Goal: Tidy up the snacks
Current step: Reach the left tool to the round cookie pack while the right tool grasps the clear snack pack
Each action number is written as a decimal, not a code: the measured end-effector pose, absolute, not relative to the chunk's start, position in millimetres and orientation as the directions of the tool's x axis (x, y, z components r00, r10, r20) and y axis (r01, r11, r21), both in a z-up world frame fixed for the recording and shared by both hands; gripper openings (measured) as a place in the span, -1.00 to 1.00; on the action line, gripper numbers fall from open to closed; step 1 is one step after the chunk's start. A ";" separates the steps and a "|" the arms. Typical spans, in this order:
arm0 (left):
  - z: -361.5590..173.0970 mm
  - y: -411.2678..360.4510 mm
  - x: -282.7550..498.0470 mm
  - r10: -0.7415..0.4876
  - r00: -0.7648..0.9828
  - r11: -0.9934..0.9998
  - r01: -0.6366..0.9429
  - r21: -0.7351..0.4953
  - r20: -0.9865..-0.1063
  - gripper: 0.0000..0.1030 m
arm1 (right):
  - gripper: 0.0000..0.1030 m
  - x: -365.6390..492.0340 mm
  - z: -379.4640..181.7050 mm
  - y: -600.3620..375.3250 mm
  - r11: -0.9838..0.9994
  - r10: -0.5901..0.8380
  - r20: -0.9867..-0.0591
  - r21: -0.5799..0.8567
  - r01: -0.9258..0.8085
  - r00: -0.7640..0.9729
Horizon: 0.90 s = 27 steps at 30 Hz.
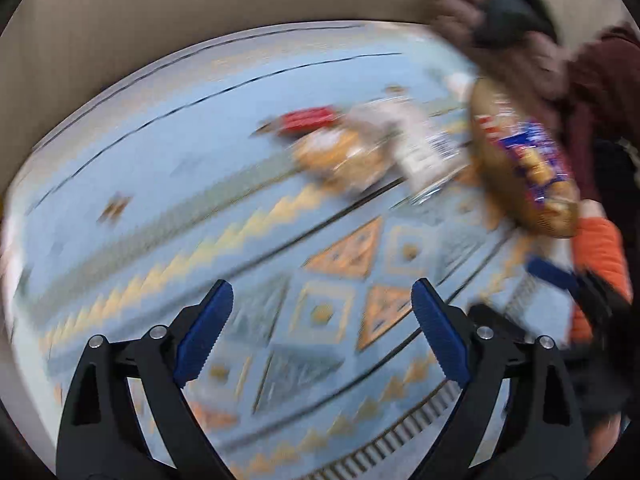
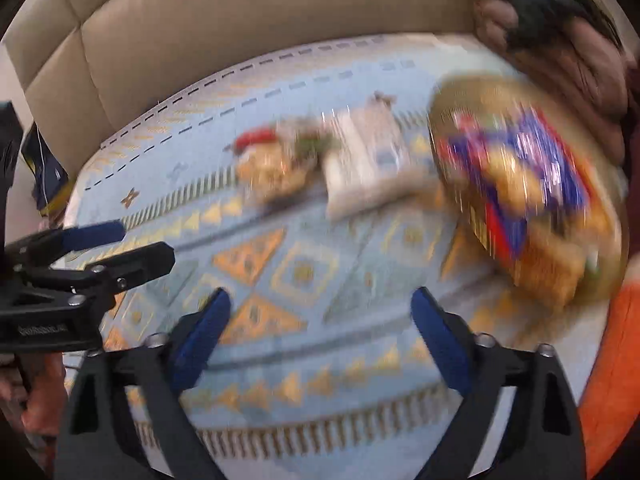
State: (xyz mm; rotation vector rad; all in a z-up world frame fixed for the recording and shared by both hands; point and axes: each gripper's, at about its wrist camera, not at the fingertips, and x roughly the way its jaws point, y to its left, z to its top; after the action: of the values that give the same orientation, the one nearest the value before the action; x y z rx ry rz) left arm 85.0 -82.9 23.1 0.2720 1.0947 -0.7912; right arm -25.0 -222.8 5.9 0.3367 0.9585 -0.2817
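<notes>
Both views are motion-blurred. Several snack packs lie on a light-blue patterned cloth point(image 1: 160, 184) point(image 2: 312, 360): a red packet point(image 1: 306, 120) point(image 2: 256, 138), a golden-brown bag point(image 1: 340, 156) point(image 2: 276, 172) and a white packet point(image 1: 420, 140) point(image 2: 368, 160). A large gold-and-blue bag point(image 1: 524, 164) point(image 2: 520, 192) sits at the right. My left gripper point(image 1: 322, 292) point(image 2: 120, 246) hovers open over the cloth, nothing between its fingers. My right gripper point(image 2: 320, 296) is open too and holds nothing. One of its blue fingers point(image 1: 552, 276) shows just below the large bag.
A beige upholstered backrest point(image 2: 240, 32) curves behind the cloth. Brown fuzzy fabric with a dark item point(image 1: 504, 12) point(image 2: 552, 4) fills the top right. An orange ribbed thing point(image 1: 600, 256) point(image 2: 616, 360) stands at the right edge. A person's hand point(image 2: 36, 392) holds the left gripper.
</notes>
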 end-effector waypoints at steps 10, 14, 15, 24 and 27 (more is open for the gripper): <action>2.9 -122.8 155.2 -0.504 0.128 0.563 0.799 -0.212 -0.854 0.73 | 0.51 81.6 25.4 -277.5 0.922 -0.022 -0.853 0.185 0.342 0.521; -15.1 -153.3 166.5 -0.501 0.113 0.538 0.817 -0.206 -0.858 0.73 | 0.54 126.0 2.4 -292.3 0.926 0.039 -0.888 0.204 0.318 0.457; -17.9 -159.7 167.7 -0.502 0.112 0.535 0.820 -0.206 -0.857 0.73 | 0.54 135.2 -3.4 -294.5 0.927 0.056 -0.895 0.211 0.309 0.443; -40.5 -181.5 182.2 -0.518 0.079 0.524 0.816 -0.244 -0.852 0.76 | 0.41 159.9 -36.5 -282.6 0.947 0.040 -0.931 0.151 0.283 0.363; -39.2 -175.9 178.0 -0.523 0.084 0.526 0.815 -0.244 -0.848 0.51 | -0.15 154.0 -33.3 -276.0 0.940 0.084 -0.919 0.202 0.275 0.386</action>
State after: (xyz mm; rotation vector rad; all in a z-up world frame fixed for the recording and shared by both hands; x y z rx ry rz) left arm 178.0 -175.9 -39.2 0.3273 1.0896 -1.0247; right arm 154.0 -276.0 -33.3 0.3473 1.1750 -0.1245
